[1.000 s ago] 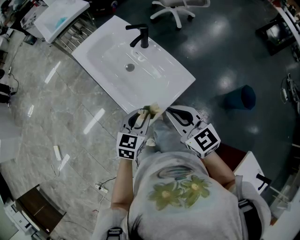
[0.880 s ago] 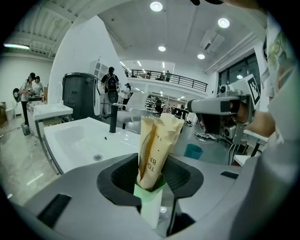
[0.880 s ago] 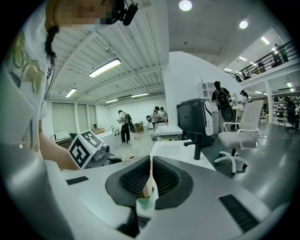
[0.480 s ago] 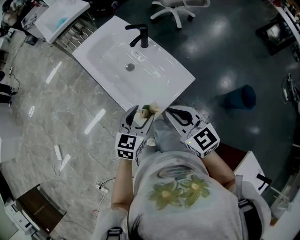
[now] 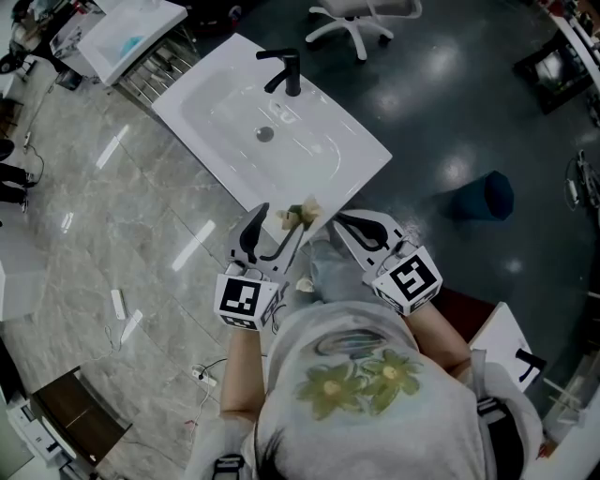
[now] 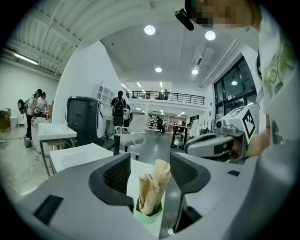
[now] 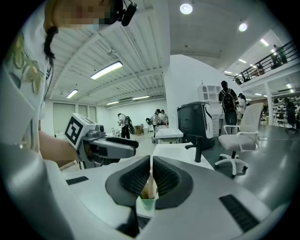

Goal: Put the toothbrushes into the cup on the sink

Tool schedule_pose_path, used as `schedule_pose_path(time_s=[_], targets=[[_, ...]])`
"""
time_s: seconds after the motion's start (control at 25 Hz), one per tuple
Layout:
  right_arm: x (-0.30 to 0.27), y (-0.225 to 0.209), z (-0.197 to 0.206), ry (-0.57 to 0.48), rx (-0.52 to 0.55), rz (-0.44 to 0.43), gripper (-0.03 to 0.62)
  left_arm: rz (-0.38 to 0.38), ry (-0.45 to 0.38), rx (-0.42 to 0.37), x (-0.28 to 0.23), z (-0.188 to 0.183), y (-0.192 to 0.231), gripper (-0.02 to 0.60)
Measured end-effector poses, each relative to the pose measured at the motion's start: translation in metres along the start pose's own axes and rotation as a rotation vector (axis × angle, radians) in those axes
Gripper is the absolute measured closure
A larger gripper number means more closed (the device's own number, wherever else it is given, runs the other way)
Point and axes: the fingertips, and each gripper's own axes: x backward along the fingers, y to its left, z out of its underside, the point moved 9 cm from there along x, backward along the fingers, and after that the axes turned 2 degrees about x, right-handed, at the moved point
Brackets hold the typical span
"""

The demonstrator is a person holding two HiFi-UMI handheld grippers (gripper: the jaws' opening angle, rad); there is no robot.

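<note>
A small green cup [image 5: 302,225] stands on the near corner of the white sink [image 5: 225,150]. Paper-wrapped toothbrushes [image 6: 153,186] stand upright in the cup [image 6: 149,216]. My left gripper [image 5: 274,223] hovers just above and short of them. Its jaws have just been opening and stand wide, with the wrapper tops between them untouched in the left gripper view, my left gripper [image 6: 150,171]. My right gripper [image 5: 343,223] is beside the cup on the right, shut with nothing in it. In its own view, my right gripper [image 7: 151,174], the cup [image 7: 147,204] shows below the closed jaws.
A black faucet [image 5: 287,71] and a drain [image 5: 265,134] lie at the sink's far side. A white office chair [image 5: 361,17] and a dark blue bin [image 5: 484,196] stand on the dark floor. Another white basin [image 5: 122,33] is at top left. People walk in the background hall.
My left gripper's jaws went from closed on the toothbrush wrapper to wide open, and the gripper lifted and drew back toward me. The toothbrush stays in the cup. The right gripper kept still.
</note>
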Motion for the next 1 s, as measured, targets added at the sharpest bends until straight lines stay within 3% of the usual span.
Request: schedule_pose_path(time_s=[0.16, 0.28, 0.32, 0.52, 1.0], targets=[[0.006, 0.008, -0.006, -0.029, 0.011, 0.01, 0.546, 0.015, -0.052, 0.016, 0.016, -0.011, -0.004, 0.322], [0.01, 0.013, -0.008, -0.036, 0.02, 0.013, 0.546, -0.002, -0.075, -0.001, 0.026, -0.017, -0.008, 0.502], [0.011, 0.015, -0.008, -0.037, 0.022, 0.013, 0.546, -0.006, -0.081, -0.006, 0.029, -0.018, -0.01, 0.532], [0.019, 0.024, -0.011, -0.059, 0.036, 0.004, 0.549, 0.007, -0.075, -0.035, 0.037, -0.02, -0.019, 0.56], [0.034, 0.045, -0.012, -0.083, 0.064, -0.005, 0.551, 0.062, -0.068, -0.042, 0.052, -0.019, -0.038, 0.563]])
